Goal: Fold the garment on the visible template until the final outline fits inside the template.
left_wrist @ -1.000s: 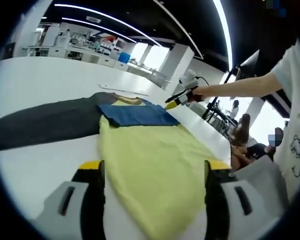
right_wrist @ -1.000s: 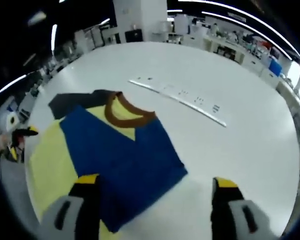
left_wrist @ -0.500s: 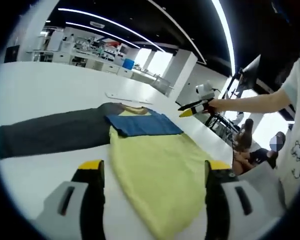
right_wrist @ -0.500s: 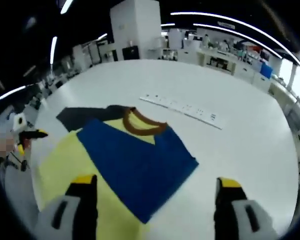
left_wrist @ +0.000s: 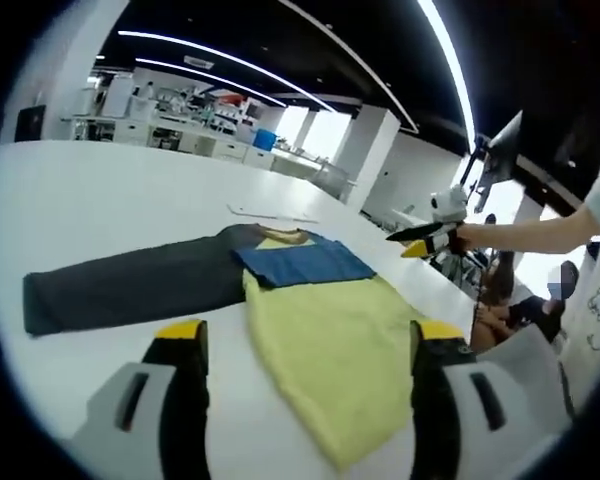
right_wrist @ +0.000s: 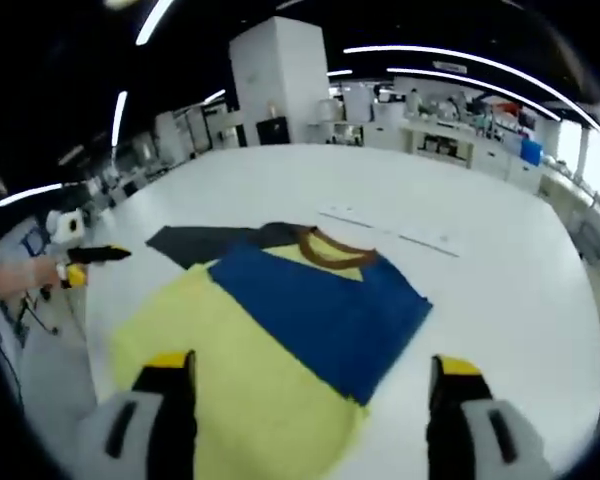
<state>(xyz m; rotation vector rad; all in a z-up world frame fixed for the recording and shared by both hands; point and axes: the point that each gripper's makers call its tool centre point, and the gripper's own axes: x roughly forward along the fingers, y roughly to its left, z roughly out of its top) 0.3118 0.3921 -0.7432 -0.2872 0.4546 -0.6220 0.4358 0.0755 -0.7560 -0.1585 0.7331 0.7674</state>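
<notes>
grippers have both pulled back from the shirt [left_wrist: 325,335], which lies flat on the table [left_wrist: 90,190], one blue sleeve folded across its chest. our left gripper [left_wrist: 305,395] and right gripper [right_wrist: 310,410] stand open, empty. we judge more folds remain.

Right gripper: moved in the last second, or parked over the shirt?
Yes. In the left gripper view the right gripper was over the shirt's blue panel; now it sits out past the table's far edge, higher and clear of the garment.
</notes>
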